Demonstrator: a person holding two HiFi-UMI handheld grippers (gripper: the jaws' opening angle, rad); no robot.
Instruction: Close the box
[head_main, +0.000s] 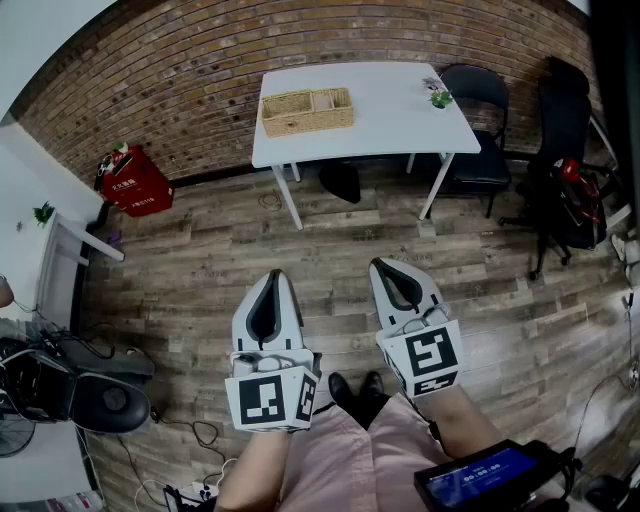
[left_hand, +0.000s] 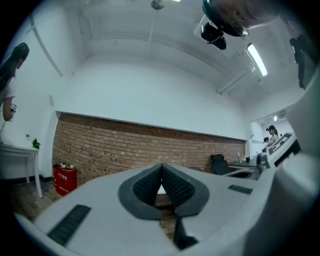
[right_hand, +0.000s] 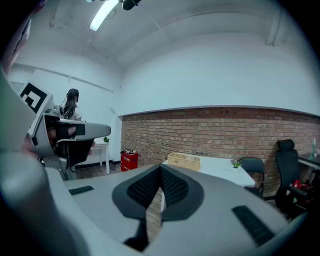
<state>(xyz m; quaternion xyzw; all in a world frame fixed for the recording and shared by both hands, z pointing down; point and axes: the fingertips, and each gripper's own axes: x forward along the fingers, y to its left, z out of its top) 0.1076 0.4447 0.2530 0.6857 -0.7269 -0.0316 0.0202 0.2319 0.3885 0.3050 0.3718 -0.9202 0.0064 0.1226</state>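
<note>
Both grippers are held out side by side over the wood floor (head_main: 200, 270), near the person. The left gripper (head_main: 273, 276) has its jaws pressed together with nothing between them. Same deal for the right gripper (head_main: 384, 266): closed tight, empty. The box (head_main: 307, 110), a woven wicker one, sits on the far white table (head_main: 400, 125), toward its left end and well apart from both grippers. There's a small plant (head_main: 441, 98) at the table's far right corner and a brick wall (head_main: 200, 60) behind.
</note>
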